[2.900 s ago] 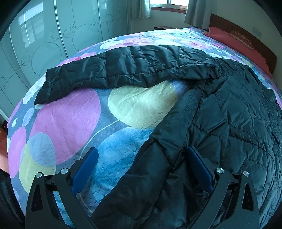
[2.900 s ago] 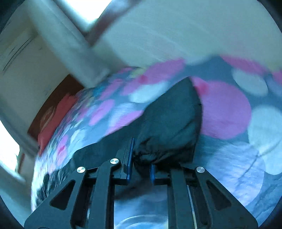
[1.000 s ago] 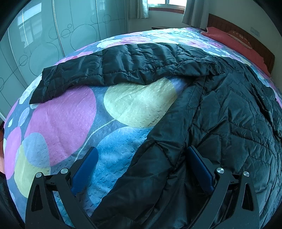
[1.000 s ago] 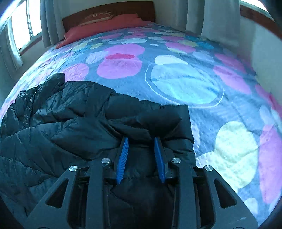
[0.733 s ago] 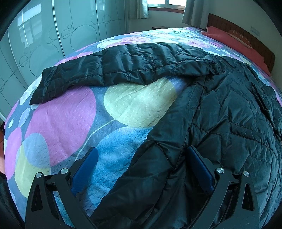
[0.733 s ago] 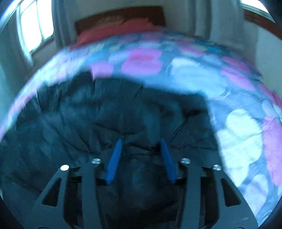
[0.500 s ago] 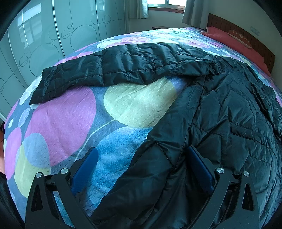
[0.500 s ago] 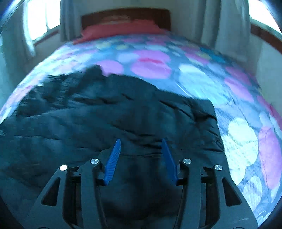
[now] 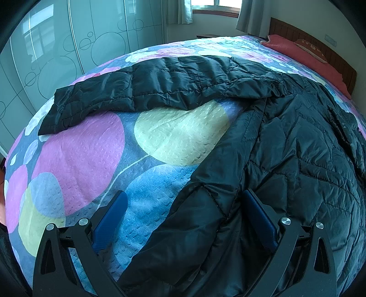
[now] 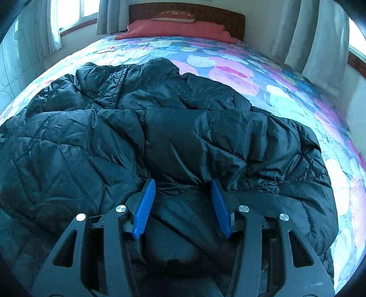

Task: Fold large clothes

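We noted the black quilted jacket (image 9: 286, 146) crumpled on the bed (image 9: 87, 160), one sleeve (image 9: 141, 89) outstretched, beneath the wide-open left tool (image 9: 183, 201) and half-open, empty right tool (image 10: 181, 182).

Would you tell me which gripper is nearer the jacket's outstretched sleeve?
Left. The left gripper faces the outstretched sleeve across bare bedspread; the right gripper sits over the folded side, sleeve unseen.

Item count, bedroom
1 black quilted puffer jacket (image 9: 297, 160), 1 bed w/ circle-print cover (image 9: 91, 148), 1 red pillow (image 10: 173, 29), 1 wooden headboard (image 10: 217, 13), 2 tools: left tool (image 9: 183, 201), right tool (image 10: 181, 187).
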`<state>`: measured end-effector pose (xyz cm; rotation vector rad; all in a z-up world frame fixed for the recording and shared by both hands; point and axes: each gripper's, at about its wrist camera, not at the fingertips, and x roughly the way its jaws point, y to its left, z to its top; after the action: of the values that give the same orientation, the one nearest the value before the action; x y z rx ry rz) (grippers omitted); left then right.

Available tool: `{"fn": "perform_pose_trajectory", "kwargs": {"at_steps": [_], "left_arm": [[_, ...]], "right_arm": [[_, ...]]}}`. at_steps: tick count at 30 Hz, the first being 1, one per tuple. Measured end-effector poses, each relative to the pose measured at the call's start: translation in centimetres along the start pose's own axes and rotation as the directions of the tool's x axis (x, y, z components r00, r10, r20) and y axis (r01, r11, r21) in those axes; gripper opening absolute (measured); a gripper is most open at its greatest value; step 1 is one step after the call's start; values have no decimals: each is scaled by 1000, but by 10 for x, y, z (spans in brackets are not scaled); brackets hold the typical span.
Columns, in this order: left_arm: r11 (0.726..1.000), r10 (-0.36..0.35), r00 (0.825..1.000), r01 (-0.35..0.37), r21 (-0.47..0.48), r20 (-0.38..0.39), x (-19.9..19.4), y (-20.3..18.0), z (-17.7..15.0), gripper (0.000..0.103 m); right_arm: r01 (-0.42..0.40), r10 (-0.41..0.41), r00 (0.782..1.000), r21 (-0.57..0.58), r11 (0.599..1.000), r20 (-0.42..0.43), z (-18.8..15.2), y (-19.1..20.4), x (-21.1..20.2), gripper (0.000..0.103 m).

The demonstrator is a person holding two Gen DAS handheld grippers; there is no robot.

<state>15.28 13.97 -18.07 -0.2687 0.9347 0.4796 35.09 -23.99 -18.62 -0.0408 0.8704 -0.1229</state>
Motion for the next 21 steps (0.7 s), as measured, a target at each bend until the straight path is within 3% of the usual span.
{"fn": "perform_pose_trajectory", "kwargs": {"at_steps": [4,6,13,21], "left_arm": [[1000,-1,1000,1,-1,-1,0,0,0,99],[1000,0,1000,0,0,1,0,0,0,99],[1000,1,1000,-1,1,0,0,0,0,99],[1000,2,1000,-2,2,0,0,0,0,99]], "right_arm": [[-11,10,999,26,1000,32,-1,-4,-22,52],[-18,15,998,49,999,55,-3,-12,-35,58],[18,-24,998,97,995,58,-14,-45,-55,58],[58,-60,998,127,990,17,-21,-61,-25,60]]}}
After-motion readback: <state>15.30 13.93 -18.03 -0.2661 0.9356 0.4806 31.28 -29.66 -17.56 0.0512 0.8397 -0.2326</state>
